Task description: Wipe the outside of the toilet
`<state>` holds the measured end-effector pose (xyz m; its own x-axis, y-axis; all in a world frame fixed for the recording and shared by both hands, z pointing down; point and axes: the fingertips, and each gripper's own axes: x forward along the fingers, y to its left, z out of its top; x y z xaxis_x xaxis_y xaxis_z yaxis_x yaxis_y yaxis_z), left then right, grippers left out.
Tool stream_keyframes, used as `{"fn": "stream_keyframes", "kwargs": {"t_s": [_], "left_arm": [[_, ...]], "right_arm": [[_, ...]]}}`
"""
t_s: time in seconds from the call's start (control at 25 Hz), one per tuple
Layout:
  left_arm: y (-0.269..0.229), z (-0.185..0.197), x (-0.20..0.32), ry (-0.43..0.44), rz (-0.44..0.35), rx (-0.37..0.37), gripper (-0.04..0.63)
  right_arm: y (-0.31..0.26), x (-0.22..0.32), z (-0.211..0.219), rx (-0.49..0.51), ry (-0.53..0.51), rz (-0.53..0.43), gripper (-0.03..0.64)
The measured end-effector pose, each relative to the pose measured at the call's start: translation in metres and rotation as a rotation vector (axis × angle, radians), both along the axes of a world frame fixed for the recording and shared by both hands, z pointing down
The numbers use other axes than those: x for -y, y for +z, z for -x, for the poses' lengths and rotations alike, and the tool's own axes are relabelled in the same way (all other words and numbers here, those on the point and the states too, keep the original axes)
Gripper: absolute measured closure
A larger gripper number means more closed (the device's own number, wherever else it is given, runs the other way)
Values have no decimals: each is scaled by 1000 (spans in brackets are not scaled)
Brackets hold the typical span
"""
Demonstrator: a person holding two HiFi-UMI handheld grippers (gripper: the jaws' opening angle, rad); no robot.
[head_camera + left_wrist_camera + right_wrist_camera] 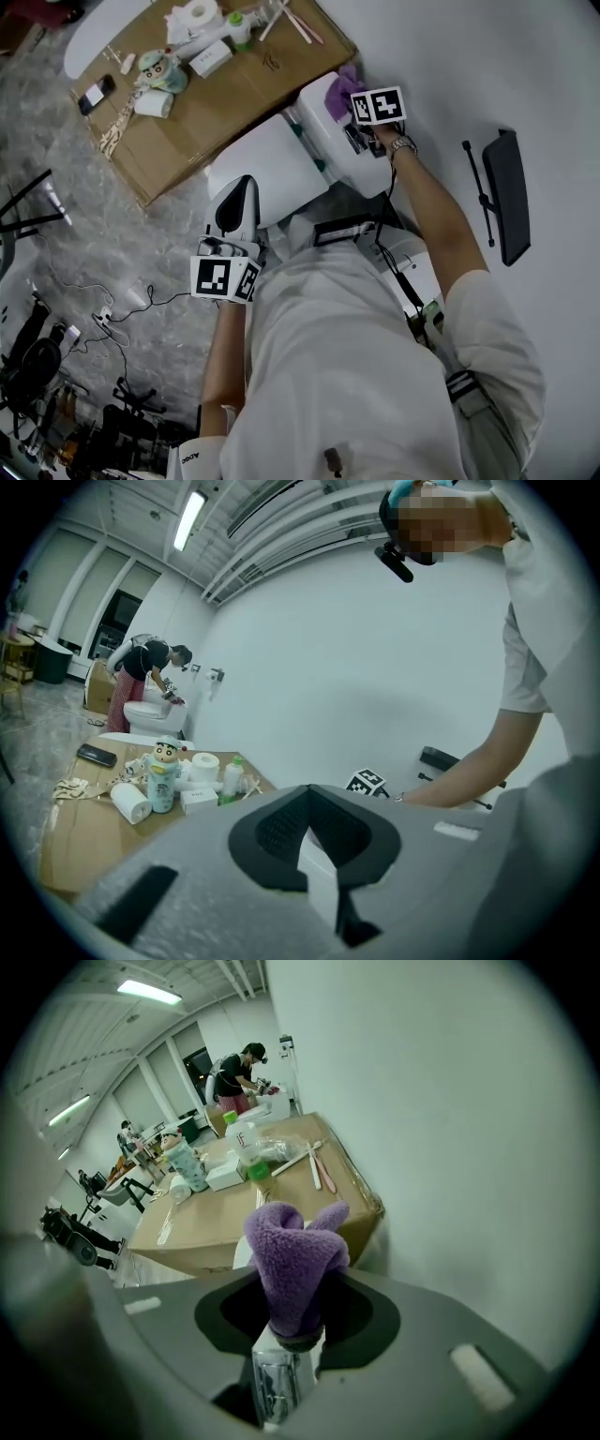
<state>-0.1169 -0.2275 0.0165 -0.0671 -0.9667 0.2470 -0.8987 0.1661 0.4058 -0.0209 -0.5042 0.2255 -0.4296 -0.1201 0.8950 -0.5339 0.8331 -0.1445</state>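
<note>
1. A grey marbled floor (pixel 56 197) fills the left of the head view and a plain white wall (pixel 544 56) the right. Loose cables (pixel 103 309) lie on the floor at about 8 o'clock.
2. At 11 o'clock stands a cardboard counter (pixel 234 108). It carries a phone (pixel 97 91), a cartoon-figure bottle (pixel 159 67), a tissue roll (pixel 199 13), a small white box (pixel 212 58), a green-capped bottle (pixel 240 26) and thin sticks (pixel 295 21).
3. In the left gripper view another person (pixel 141 667) bends over a second toilet far off at 9 o'clock.
4. The left tool (pixel 234 208) is held just below the frame's centre and points toward 12 o'clock. Its tip is over the near edge of the toilet lid. Its own view shows the jaws together with nothing between them (pixel 323 874).
5. The toilet (pixel 267 164) sits at the centre. Its lid is shut, and its white tank (pixel 323 131) is at the lid's 1 o'clock, against the wall.
6. The right tool (pixel 354 117) is over the tank top. It is clenched on a purple cloth (pixel 295 1265), which stands bunched up out of the jaws (pixel 291 1344). In the head view the cloth (pixel 342 89) lies on the tank's far corner.
7. A black flat object (pixel 506 192) with a thin rod lies at 3 o'clock, well apart from the toilet.
</note>
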Motion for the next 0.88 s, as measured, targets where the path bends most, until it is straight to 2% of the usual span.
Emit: {"fn": "stream_keyframes", "kwargs": {"t_s": [0.32,0.6,0.88], "left_arm": [[-4,9,7,52,-22,-15,591],[4,39,0,54,-5,-36,591],[9,49,0,130,8,-37,591]], "right_arm": [[34,-40,-18,-106,-18,66,488],[43,-37,2,-173,-26,50,488],[43,-23,38,-172,-21,20,488]]}}
